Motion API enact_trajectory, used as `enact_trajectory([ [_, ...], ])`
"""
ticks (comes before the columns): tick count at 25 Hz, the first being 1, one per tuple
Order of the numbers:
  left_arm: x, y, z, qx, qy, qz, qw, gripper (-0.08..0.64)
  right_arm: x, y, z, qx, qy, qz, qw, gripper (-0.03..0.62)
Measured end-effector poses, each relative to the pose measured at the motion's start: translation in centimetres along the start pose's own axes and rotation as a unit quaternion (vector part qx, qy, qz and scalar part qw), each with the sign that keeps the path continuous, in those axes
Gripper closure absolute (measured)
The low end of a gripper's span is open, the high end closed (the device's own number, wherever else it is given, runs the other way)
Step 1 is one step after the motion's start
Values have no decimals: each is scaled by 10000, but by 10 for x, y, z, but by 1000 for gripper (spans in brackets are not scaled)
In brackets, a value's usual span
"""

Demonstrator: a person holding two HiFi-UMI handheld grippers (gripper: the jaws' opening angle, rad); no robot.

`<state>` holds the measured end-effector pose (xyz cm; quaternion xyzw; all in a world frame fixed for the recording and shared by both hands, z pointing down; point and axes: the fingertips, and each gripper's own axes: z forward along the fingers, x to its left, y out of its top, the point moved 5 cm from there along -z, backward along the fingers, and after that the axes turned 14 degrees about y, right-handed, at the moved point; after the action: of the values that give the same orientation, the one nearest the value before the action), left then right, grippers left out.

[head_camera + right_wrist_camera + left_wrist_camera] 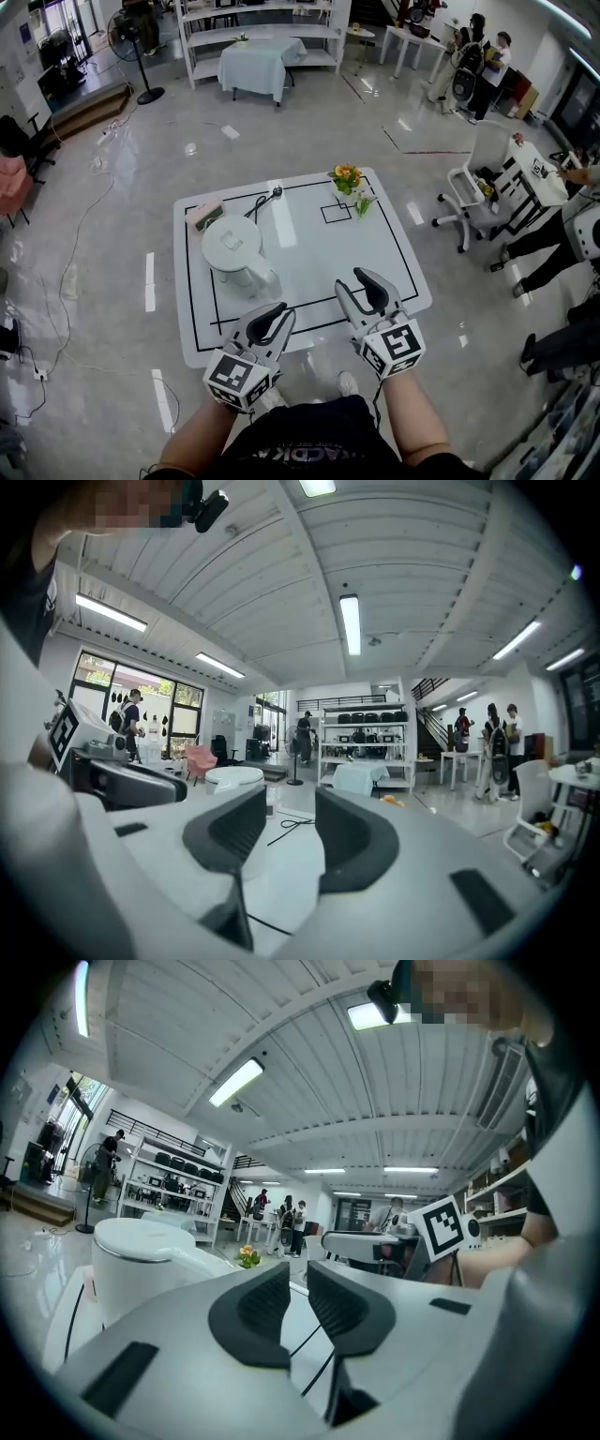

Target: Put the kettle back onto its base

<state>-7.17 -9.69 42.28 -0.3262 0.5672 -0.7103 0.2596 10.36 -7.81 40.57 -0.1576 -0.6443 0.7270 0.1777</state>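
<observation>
A white kettle point(234, 248) stands on the left half of the white table point(309, 248), with its handle toward me. Whatever is beneath it is hidden. A black cable point(265, 201) leads from behind it toward the table's far edge. My left gripper point(274, 317) hovers over the near table edge, just short of the kettle's handle. Its jaws stand a narrow gap apart with nothing between them. The left gripper view shows the kettle point(131, 1260) ahead and left of that gripper point(298, 1283). My right gripper point(361, 286) is open and empty over the near right of the table, and its view has the kettle point(234, 778) far left of the gripper point(291, 808).
A pink pad point(204, 214) lies behind the kettle. A small bunch of flowers point(349, 180) stands at the far right corner beside a small black square outline point(336, 213). A white chair point(478, 178) and seated people are to the right, a fan point(131, 37) and shelves far back.
</observation>
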Motion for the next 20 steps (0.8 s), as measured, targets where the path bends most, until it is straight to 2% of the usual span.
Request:
enact_trajectory([
  [2,-14,-3,14,40,91,-14,9999,546,-14,-2,-9,-16,155,-1,9999,455],
  [4,-30,-4,27,35,170,20,9998,555,-28,-5,-18,-33,298,-5,9996,474],
  [7,-51,-5,44,35,384,29,9993,555,-52,-10,-30,-42,486,-12,9988,589],
  [15,-98,-9,76,-128,1207,-67,9926,557,-101,-20,-54,-60,1286,-17,9917,591],
  [20,-119,-17,72,-261,1870,-228,9818,557,-112,-28,-63,-23,1847,-23,9828,591],
])
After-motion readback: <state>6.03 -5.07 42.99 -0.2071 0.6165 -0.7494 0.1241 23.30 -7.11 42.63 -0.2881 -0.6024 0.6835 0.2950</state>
